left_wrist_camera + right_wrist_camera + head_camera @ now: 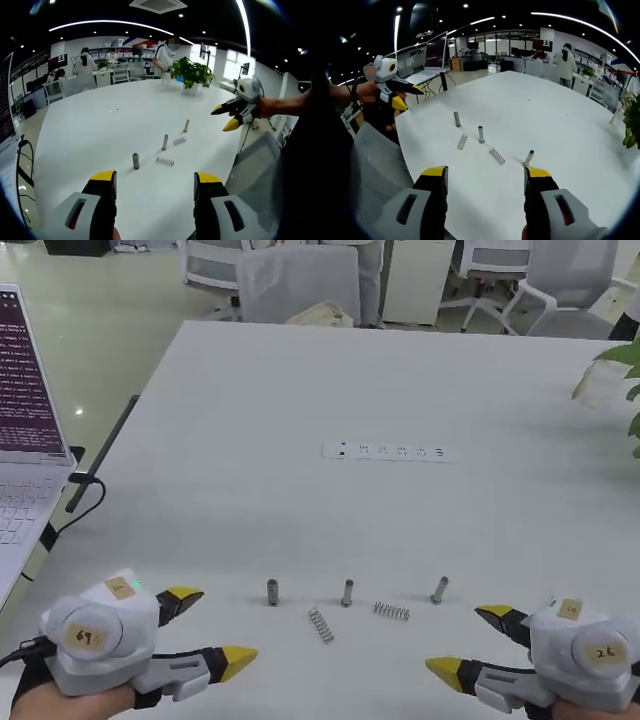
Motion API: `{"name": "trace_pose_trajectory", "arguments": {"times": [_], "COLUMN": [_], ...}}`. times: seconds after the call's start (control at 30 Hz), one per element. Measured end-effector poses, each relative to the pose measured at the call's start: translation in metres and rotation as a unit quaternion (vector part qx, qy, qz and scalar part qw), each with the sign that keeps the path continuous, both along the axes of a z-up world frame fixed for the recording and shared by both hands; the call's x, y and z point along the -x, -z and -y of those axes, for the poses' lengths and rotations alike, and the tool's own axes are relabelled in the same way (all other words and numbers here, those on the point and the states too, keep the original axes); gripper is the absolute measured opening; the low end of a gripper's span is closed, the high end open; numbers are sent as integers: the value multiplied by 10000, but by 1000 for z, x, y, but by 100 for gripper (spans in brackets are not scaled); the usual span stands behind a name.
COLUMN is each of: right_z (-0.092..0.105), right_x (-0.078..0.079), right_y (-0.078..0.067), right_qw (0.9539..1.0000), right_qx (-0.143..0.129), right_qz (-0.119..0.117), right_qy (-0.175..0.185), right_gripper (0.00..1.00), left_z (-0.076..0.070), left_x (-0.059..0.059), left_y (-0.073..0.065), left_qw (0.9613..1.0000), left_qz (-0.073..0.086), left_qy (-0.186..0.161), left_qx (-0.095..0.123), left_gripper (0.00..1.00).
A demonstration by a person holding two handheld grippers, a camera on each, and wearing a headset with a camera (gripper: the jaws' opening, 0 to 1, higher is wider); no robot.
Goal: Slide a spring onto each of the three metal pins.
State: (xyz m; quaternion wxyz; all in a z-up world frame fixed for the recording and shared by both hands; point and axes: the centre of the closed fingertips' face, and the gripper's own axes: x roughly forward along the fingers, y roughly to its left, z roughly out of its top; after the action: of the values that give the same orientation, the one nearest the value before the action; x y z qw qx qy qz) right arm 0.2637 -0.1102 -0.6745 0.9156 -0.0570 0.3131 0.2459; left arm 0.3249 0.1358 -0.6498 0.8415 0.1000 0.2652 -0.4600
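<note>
Head view: three short grey metal pins [347,592] stand in a row on the white table [300,390]; two loose coil springs [320,624] lie just nearer. Left gripper [212,626] and right gripper [468,640] flank them, jaws wide, empty. Left gripper view: leafy potted plant [192,72] far right. Right gripper view: open laptop [427,55] far left.

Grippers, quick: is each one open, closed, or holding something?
Left gripper: jaws open, holding nothing.
Right gripper: jaws open, holding nothing.
</note>
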Motion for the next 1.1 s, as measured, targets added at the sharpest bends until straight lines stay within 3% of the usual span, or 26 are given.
{"name": "trace_pose_trajectory", "arguments": {"times": [0.37,0.6,0.93,1.1], "right_z": [-1,-2,3,3], "right_x": [4,9,16,20], "right_y": [-2,-5,-8,-10], "right_qw": [9998,9997,9992,9989], "right_qx": [-128,-135,-206,-225], "right_qz": [-23,-49,-35,-25], "right_qy": [131,191,355,401], "right_gripper": [62,63,64,64], "left_z": [1,11,34,45], "left_x": [1,11,19,17], "left_y": [-3,7,18,21], "left_qw": [10000,9988,9903,9859], "left_qz": [9,-45,20,44], "left_qy": [30,440,1214,1481], "left_qx": [18,-211,-671,-779], "left_gripper": [61,62,60,60]}}
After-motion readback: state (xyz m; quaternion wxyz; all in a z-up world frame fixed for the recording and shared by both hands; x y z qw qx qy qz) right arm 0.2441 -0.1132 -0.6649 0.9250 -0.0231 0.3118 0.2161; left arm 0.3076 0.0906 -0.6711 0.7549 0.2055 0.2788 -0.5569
